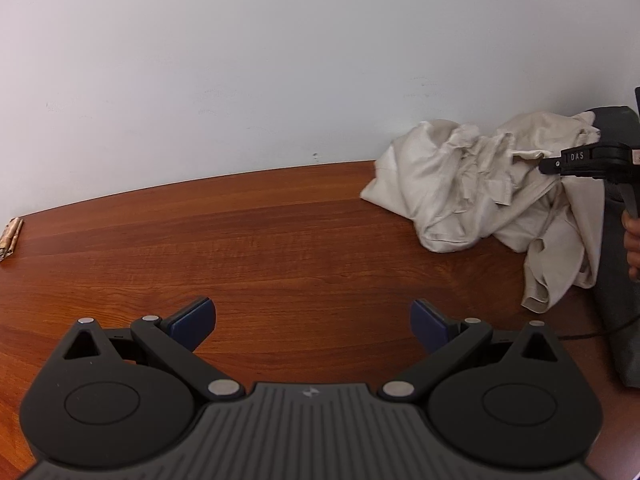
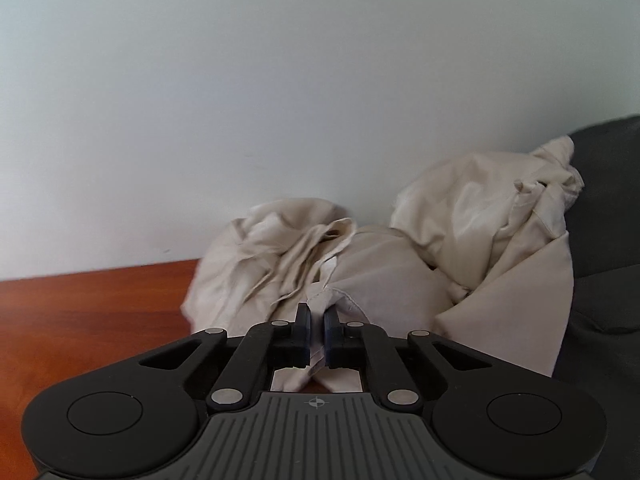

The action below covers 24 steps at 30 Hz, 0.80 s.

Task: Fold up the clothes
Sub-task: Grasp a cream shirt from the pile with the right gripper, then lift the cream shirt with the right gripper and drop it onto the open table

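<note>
Garment: the cream garment (image 1: 480,196) lay in a crumpled heap at the far right of the wooden table (image 1: 260,240), up against the pale wall (image 1: 280,60). No flat panel, sleeve or neat crease showed anywhere in it.

Right gripper: your right gripper (image 2: 317,326) had its blue pads closed on a pinch of the cloth's edge; a thin fold of fabric sat squeezed between them at the near side of the heap. In the left wrist view it reached in from the right edge, nose in the cloth.

Left gripper: your left gripper (image 1: 312,326) hung above bare table with its fingers spread wide and nothing between them, well apart from the garment.

Dark cloth: a grey fabric (image 2: 600,240) lay beside and partly under the heap on the right; you could not tell from these views whether it was another garment.

Other thing: a small brownish object (image 1: 11,236) sat at the table's far left edge, too small to identify.

Done: by my reading, only the first grasp was made.

Left: nearly everything. You had yet to lift and spread the garment flat, bring your free gripper to a second point, and make each fold.

Risk: a pinch this thin could slip once the heap's weight hung on it.
</note>
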Motion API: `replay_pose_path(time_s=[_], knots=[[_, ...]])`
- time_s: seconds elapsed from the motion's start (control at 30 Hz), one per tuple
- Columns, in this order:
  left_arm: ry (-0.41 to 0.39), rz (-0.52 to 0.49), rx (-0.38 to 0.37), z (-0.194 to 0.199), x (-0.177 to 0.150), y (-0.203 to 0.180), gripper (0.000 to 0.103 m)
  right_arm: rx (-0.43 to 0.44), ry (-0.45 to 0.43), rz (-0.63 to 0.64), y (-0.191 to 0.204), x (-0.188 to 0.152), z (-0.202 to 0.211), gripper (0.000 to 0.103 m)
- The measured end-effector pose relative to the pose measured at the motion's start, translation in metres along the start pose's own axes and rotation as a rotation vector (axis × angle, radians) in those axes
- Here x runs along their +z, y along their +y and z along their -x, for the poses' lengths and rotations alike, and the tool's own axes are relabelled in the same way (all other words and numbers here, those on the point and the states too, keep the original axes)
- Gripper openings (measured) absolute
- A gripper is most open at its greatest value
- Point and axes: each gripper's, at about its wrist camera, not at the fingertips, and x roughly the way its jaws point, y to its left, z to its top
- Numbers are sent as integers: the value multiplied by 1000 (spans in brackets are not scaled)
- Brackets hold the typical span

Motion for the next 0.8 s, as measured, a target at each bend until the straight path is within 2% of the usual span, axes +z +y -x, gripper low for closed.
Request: replay_pose_path(time_s=[0.3, 0.47, 0.63, 0.8], knots=[[-28, -28, -32, 30, -23, -2, 103, 178, 7, 116, 71, -30, 75, 8], [-5, -33, -34, 43, -41, 7, 103, 296, 42, 169, 119, -44, 102, 8], [36, 1, -26, 49, -63, 38, 103, 386, 74, 212, 168, -52, 117, 8], [59, 40, -3, 57, -79, 87, 103, 460, 105, 254, 230, -65, 124, 8]])
